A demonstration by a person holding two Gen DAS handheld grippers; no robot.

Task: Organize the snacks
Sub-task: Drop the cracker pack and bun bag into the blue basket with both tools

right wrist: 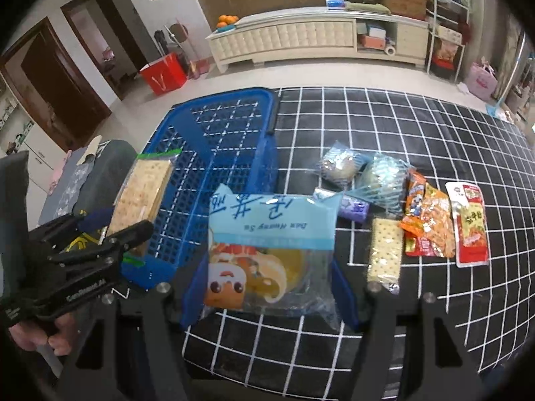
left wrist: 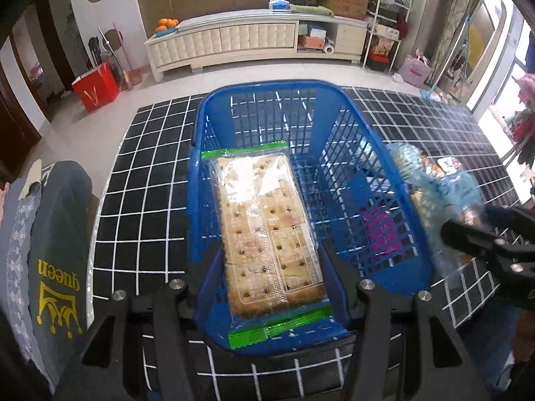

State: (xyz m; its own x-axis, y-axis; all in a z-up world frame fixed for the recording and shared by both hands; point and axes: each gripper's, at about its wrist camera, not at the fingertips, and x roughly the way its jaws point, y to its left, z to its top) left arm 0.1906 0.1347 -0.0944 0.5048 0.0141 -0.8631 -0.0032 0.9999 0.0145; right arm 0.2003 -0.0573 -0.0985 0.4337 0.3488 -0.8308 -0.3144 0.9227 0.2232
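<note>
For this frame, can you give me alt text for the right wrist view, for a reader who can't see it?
The right tongs hold a light blue pastry packet just right of a blue plastic basket on a black grid-patterned surface. The left tongs hold a clear cracker pack over the basket. More snack packets, including a red one, lie to the right.

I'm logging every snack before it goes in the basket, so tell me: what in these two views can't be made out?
- Left wrist view: the snacks beyond the blue basket are blurred and screened by its mesh wall.
- Right wrist view: the light-blue pastry bag held in the right gripper hides the mat behind it.
- Right wrist view: print on the red packet is too small to read.
</note>
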